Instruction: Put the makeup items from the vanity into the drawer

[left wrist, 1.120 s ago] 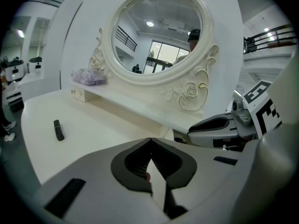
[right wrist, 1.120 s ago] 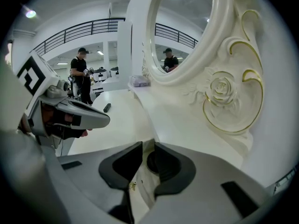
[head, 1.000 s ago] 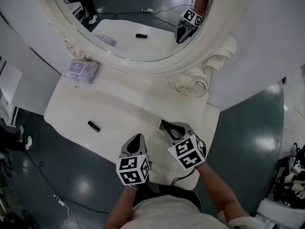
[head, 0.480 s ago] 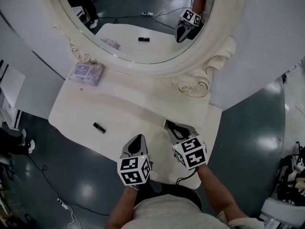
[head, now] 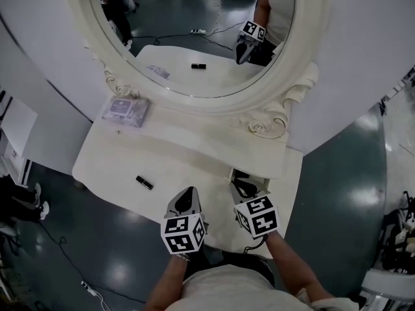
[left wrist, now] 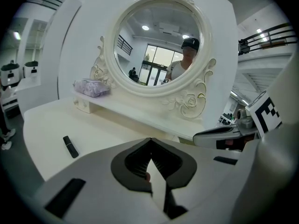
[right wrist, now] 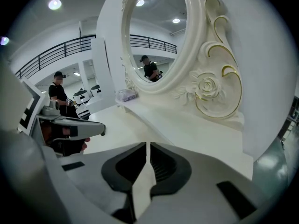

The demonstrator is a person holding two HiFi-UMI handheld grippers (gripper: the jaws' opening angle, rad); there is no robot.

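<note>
With both tools hovering over the front of the vanity (head: pixel 188 154), nothing has yet been lifted. The left gripper (head: pixel 189 192) has its jaws pressed together on nothing. The right gripper (head: pixel 237 177) has just been closing its jaws, which stand all but together and empty, likely parked for travel rather than a grasp. The one loose makeup item, a black stick (head: pixel 144 183), lies flat at nine o'clock of the left gripper, apart from it, with bare top all round. A lilac pouch (head: pixel 126 111) sits on the raised shelf at eleven o'clock, beside the mirror (head: pixel 194 37) frame. No drawer shows. The front edge runs at six o'clock beneath both tools. At three o'clock of the right gripper the top ends, with floor (head: pixel 337 173) beyond.
</note>
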